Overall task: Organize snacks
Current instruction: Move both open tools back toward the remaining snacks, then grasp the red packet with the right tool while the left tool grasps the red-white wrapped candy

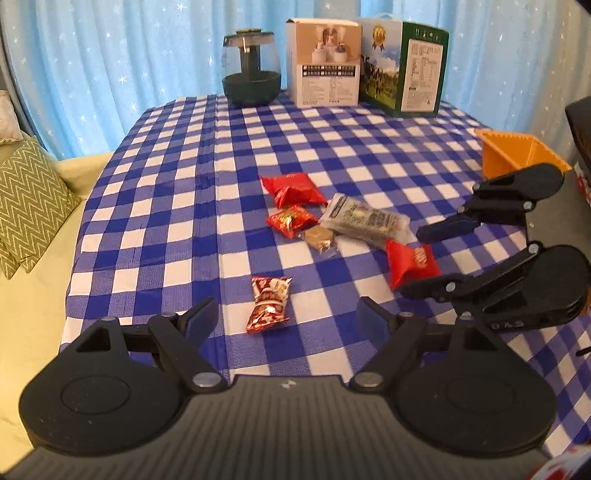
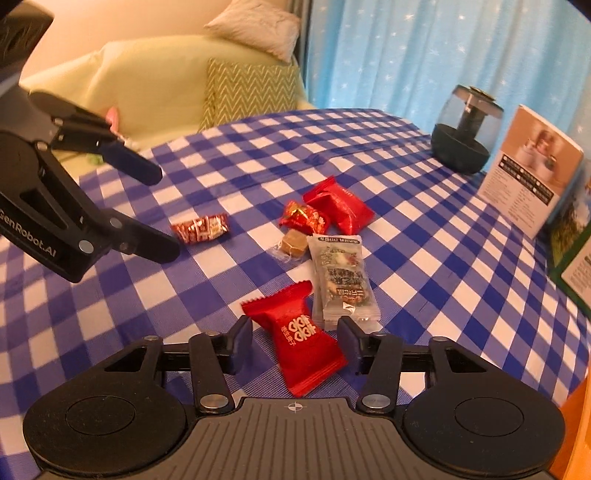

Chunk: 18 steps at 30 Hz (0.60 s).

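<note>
Red snack packet (image 2: 299, 338) lies between right gripper (image 2: 294, 341) jaws.

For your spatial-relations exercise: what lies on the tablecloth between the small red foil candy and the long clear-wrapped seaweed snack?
A brown candy in clear wrap lies between the red foil candy and the seaweed snack, seen in both wrist views.

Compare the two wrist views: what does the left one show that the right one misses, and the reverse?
Only the left wrist view shows the orange bin at the table's right edge and the whole green box. Only the right wrist view shows the fluffy pillow on the sofa. Both share the checkered cloth, six snack packets, the glass jar, the white box, and both tools: left tool open over the brown-red packet, right tool open around a red packet.
</note>
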Each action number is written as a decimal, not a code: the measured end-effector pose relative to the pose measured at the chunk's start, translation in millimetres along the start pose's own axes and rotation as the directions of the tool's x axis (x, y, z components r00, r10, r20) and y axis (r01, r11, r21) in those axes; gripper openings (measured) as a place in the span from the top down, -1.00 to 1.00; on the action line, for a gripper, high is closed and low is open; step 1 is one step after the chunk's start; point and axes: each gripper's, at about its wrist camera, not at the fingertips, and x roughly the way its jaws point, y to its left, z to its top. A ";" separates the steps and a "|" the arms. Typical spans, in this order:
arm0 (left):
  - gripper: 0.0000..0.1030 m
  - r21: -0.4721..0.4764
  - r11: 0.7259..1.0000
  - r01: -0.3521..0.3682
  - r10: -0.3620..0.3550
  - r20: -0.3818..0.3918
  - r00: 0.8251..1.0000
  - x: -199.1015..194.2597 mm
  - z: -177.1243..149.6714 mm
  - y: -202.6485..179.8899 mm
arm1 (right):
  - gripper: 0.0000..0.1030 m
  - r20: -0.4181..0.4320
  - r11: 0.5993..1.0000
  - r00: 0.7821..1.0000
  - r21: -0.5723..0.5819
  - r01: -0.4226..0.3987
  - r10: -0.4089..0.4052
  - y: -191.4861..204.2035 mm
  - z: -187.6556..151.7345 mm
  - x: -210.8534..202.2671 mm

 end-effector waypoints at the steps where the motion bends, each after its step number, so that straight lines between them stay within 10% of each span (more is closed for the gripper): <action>1: -0.55 0.000 1.000 -0.003 0.003 -0.004 1.000 2.1 -0.3 1.4 | 0.05 -0.003 1.000 1.000 -0.009 0.004 -0.004 0.4 0.3 2.2; 18: -0.53 -0.006 1.000 0.009 -0.009 -0.018 1.000 21.2 2.4 10.0 | 0.39 -0.079 0.983 0.997 0.186 -0.008 0.023 -16.8 7.9 -4.1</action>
